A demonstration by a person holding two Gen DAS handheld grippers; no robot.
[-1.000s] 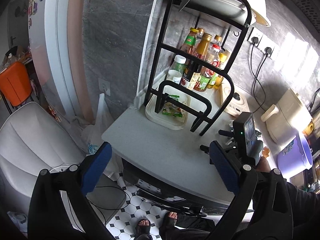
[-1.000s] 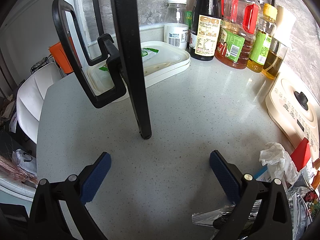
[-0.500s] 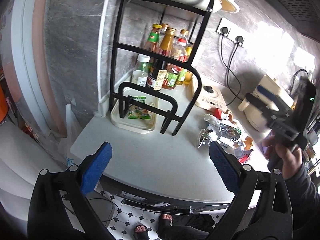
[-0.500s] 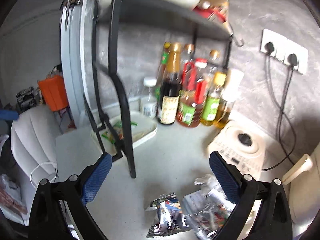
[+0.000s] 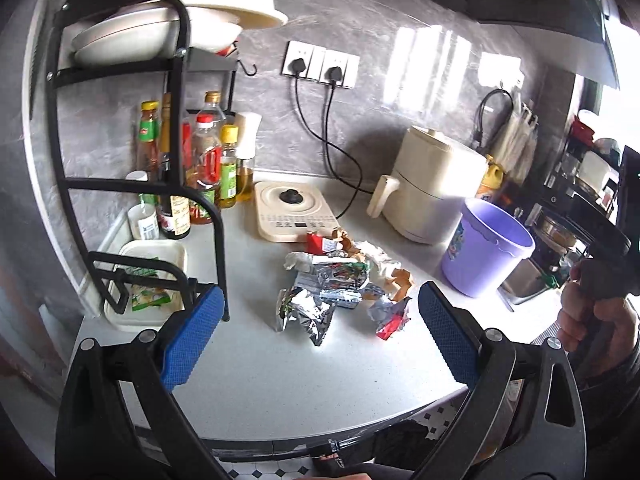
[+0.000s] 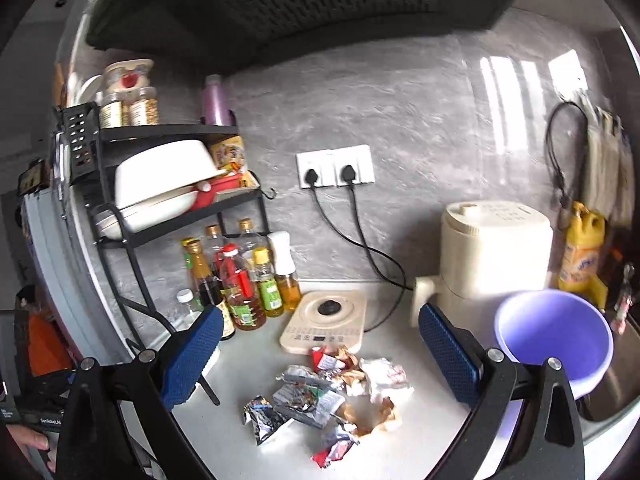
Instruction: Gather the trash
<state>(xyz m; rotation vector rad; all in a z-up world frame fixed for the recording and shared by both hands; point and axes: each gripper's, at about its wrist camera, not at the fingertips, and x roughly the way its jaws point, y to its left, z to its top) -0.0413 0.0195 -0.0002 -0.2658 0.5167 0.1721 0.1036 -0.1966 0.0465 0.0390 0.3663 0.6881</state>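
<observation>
Landmark: the heap of trash [image 5: 340, 284] on the pale countertop [image 5: 280, 376], crumpled foil wrappers, paper scraps and a red wrapper lying together. Far left of the heap, a black wire rack [image 5: 176, 152] stands on the counter, white dishes on its upper shelf, a white tray [image 5: 150, 284] with a green packet under its lower bar. Behind and left of the heap, a cluster of sauce and oil bottles [image 5: 208, 172] against the grey wall. Directly behind the heap, touching its back edge, a cream induction cooker [image 5: 294, 210]; two black cords run from wall sockets [image 5: 320, 66] above it. Right of the heap, a cream air fryer [image 5: 436, 184], then a purple bucket [image 5: 486, 250] in front of it, near the heap, mouth open upward. Left gripper [image 5: 316, 336] hangs above the counter in front of the heap, blue pads spread wide, empty. Right gripper [image 6: 318, 354] likewise spread, nothing between its pads, held above the heap; a hand [image 5: 596, 320] grips its handle at far right.
</observation>
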